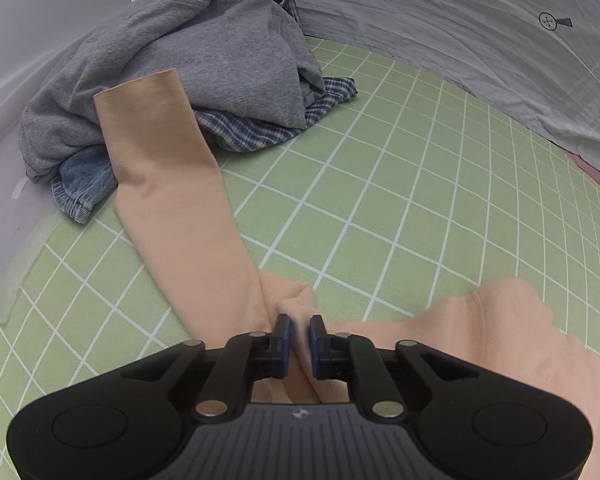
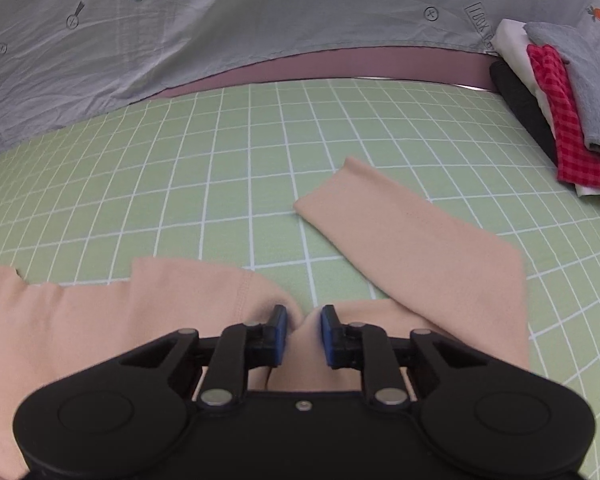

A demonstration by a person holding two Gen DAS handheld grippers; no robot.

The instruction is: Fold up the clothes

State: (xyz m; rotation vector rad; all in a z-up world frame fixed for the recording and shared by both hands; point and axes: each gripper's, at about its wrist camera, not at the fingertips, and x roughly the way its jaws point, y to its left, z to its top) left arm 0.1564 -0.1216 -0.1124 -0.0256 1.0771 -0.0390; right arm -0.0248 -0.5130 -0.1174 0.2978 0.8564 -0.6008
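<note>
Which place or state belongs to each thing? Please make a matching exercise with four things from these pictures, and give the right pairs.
Things:
1. peach garment
2. grey sweatshirt
3. red checked cloth
4. denim piece

Places or states:
A. in the stack of folded clothes at the right edge of the mat
B. pinched by both grippers, sleeves spread on the green mat
C. on top of the unfolded heap
D. sticking out from under the heap, beside the peach sleeve

Pairs: 1-B, 2-C, 3-A, 4-D
</note>
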